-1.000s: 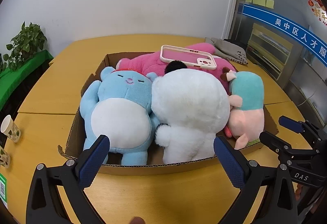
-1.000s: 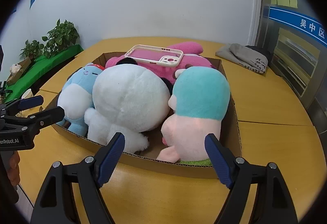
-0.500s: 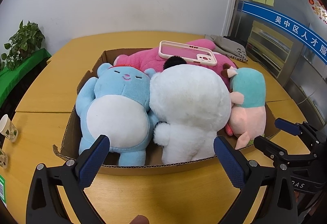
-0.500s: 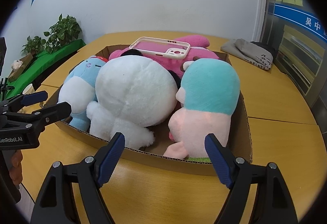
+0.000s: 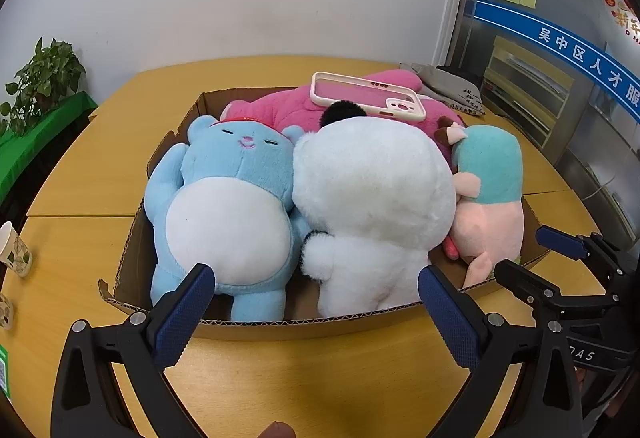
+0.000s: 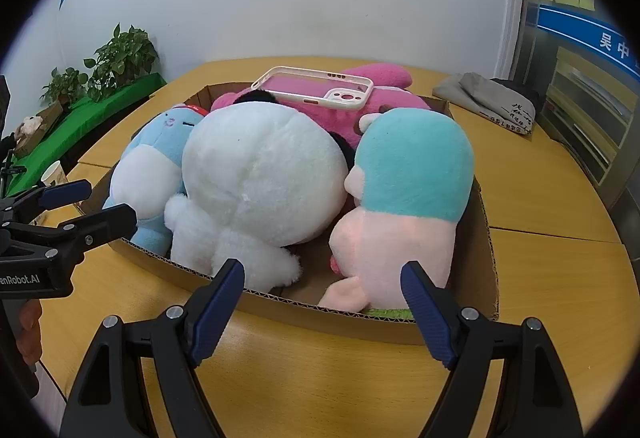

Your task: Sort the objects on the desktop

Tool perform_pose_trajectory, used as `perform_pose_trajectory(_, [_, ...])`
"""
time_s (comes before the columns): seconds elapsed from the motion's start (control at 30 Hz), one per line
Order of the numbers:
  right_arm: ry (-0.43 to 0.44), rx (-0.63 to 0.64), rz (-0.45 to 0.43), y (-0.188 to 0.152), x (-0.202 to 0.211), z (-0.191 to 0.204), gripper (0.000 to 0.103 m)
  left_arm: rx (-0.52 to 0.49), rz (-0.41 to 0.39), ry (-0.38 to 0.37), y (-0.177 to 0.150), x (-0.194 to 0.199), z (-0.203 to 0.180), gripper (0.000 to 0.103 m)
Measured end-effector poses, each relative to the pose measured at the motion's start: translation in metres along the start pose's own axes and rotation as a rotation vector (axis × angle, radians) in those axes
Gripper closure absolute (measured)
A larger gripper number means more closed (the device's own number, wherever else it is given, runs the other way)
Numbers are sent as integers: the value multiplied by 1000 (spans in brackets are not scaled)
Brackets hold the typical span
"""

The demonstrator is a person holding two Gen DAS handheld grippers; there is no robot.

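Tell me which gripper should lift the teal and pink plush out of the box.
Right. The right gripper, open, faces the teal and pink plush directly; the left gripper, also open, faces the blue bear and white plush.

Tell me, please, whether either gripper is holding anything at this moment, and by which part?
Nothing is held. The left gripper and the right gripper are both open, short of the cardboard box of plush toys, touching none of them.

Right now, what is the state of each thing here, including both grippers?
left gripper: jaws open, empty
right gripper: jaws open, empty
cardboard box: open-topped, full
phone case: lying flat on pink plush
blue bear: on its back
paper cup: upright
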State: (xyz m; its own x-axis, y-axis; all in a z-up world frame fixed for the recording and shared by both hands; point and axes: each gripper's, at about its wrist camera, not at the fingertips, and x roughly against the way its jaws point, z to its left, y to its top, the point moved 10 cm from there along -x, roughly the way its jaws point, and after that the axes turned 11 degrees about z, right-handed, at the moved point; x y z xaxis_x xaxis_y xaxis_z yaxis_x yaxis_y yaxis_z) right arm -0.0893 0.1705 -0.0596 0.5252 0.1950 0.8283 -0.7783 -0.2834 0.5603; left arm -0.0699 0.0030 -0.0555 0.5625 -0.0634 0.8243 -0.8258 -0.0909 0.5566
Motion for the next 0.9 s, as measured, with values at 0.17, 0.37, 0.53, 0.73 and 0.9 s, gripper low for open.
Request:
perform_pose_trajectory(0.17, [-1,0,3,0,-1,0,22,3,7,-11,0,-5,0,0])
perform_pose_trajectory(0.37, [-7,-4,7,0,-4,-3,22,-4,19,-13,0,-11,0,0])
perform_pose_trajectory(0.53, [-1,1,4,2,-5,-2,22,0,21,-24,1,-12,0,0])
perform_pose_trajectory(0.73, [7,14,-15,3,-2,0,22,-20,23,-53,3,-12,-6,0])
perform_pose_trajectory(0.9, [28,32,-20,3,-2,5,22,-8,24,-82,2,-8,-8,0])
